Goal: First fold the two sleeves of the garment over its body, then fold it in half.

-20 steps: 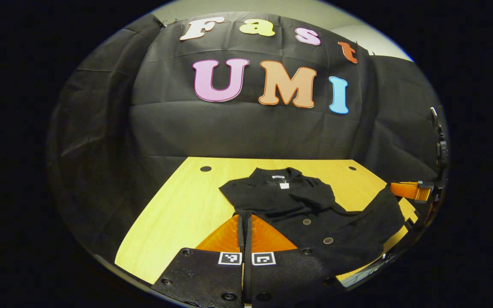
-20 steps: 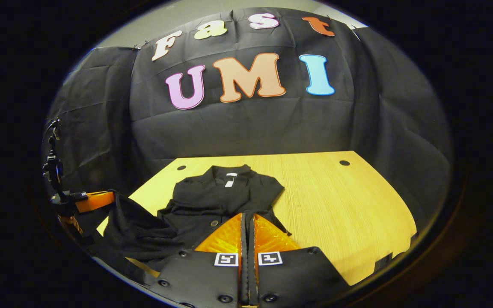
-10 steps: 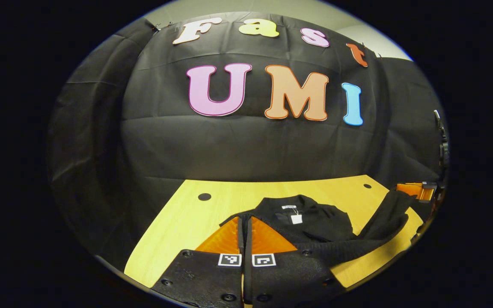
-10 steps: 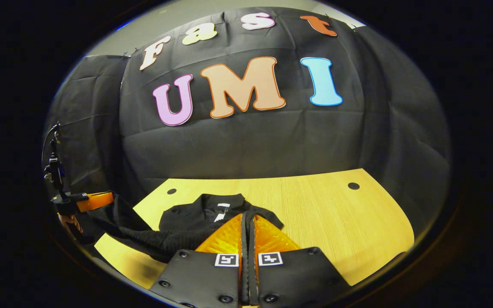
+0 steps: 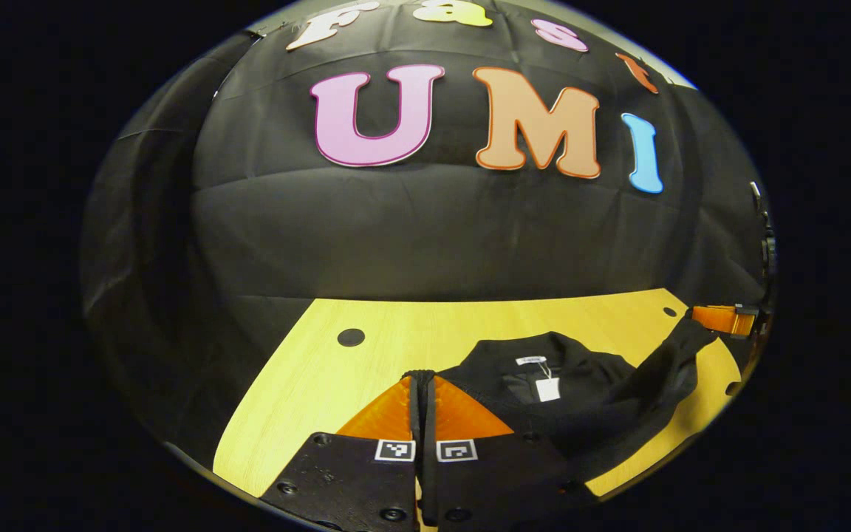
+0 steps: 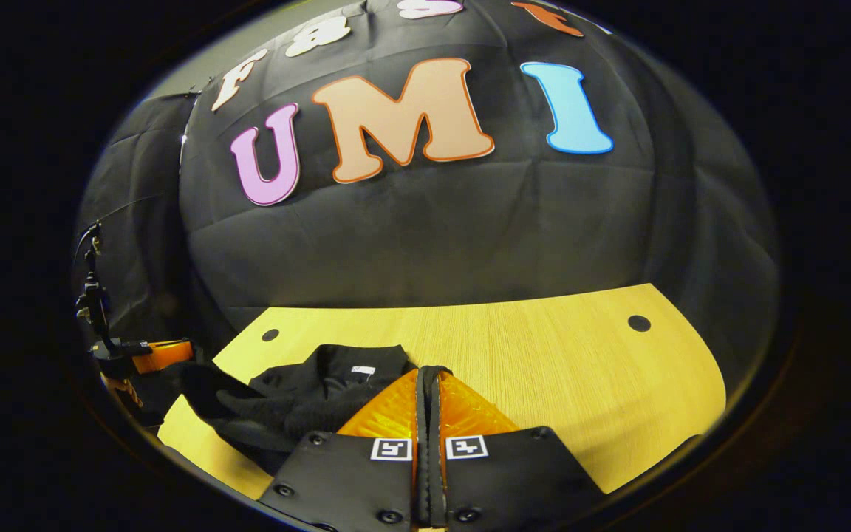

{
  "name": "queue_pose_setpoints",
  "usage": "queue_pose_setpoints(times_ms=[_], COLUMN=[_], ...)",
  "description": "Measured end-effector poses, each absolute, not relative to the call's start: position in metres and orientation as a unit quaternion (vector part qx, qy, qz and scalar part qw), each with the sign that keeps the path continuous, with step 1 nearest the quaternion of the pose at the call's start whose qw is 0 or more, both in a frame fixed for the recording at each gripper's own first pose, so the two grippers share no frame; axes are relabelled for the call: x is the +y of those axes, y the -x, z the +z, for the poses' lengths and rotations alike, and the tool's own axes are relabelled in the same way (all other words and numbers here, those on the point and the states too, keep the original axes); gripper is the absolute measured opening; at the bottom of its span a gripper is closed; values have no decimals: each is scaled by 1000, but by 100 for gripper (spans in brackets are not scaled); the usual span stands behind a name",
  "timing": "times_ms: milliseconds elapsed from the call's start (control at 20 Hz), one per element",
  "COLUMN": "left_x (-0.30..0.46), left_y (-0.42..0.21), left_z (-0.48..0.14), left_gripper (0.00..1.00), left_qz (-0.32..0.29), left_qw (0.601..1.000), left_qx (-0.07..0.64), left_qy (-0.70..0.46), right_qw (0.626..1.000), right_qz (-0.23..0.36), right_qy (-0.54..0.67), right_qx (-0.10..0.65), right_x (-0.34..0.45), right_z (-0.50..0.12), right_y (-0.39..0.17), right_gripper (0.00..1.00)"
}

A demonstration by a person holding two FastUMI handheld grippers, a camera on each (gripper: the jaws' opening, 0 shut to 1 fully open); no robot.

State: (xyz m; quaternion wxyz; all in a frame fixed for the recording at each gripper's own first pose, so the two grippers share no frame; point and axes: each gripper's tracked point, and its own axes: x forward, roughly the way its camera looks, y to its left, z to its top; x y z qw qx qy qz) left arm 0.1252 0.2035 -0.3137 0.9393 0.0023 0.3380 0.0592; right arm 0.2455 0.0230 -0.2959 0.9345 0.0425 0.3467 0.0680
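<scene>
Hem of the black garment [image 5: 588, 399] now rides nearer its collar over the desk [image 6: 544, 347]; left hand-held gripper [image 5: 421, 378] and right hand-held gripper [image 6: 430, 372] each pinch it, halving nearly finished.

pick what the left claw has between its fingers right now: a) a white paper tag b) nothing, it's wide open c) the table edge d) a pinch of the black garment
d: in the left gripper view the left claw has its fingers together on a fold of the black garment, while the white tag hangs free near the collar, above the table.
</scene>
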Motion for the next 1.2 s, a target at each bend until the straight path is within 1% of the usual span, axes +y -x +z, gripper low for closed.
queue_pose_setpoints(times_ms=[100,150,200,250,350,400,550,650,750,800,900,950,1050,1100,1200], left_x=[213,227,238,243,239,234,227,220,204,199,189,181,173,169,164], left_y=[-140,-146,-151,-157,-164,-167,-163,-158,-151,-142,-114,-98,-68,-50,-17], left_z=[-326,-328,-326,-327,-318,-316,-287,-249,-207,-193,-172,-160,-138,-128,-119], left_gripper=[0,0,22,43,87,94,93,93,92,92,92,92,92,92,92], left_qz=[76,104,124,137,130,125,130,136,116,111,101,92,84,77,71], left_qw=[936,936,935,935,941,943,950,962,974,976,980,982,986,987,988], left_qx=[342,334,327,316,299,293,269,224,182,174,158,150,130,122,119], left_qy=[-18,-44,-68,-85,-93,-90,-85,-78,-68,-69,-68,-63,-63,-65,-66], right_qw=[933,933,934,940,949,951,959,969,977,979,982,984,988,990,992], right_qz=[58,39,29,22,13,10,8,8,7,8,10,10,9,10,9], right_qy=[-46,-41,-37,-35,-32,-30,-23,-7,9,13,16,17,21,26,28], right_qx=[352,355,354,338,314,307,282,246,215,203,187,178,154,135,122], right_x=[18,11,6,1,-1,-3,-2,1,6,10,17,21,28,32,40], right_z=[-308,-314,-310,-311,-299,-295,-274,-244,-211,-198,-175,-164,-143,-131,-119], right_y=[-264,-272,-276,-287,-292,-294,-286,-272,-248,-232,-203,-185,-149,-132,-91], right_gripper=[2,2,3,33,94,98,98,99,98,98,98,94,94,98,94])
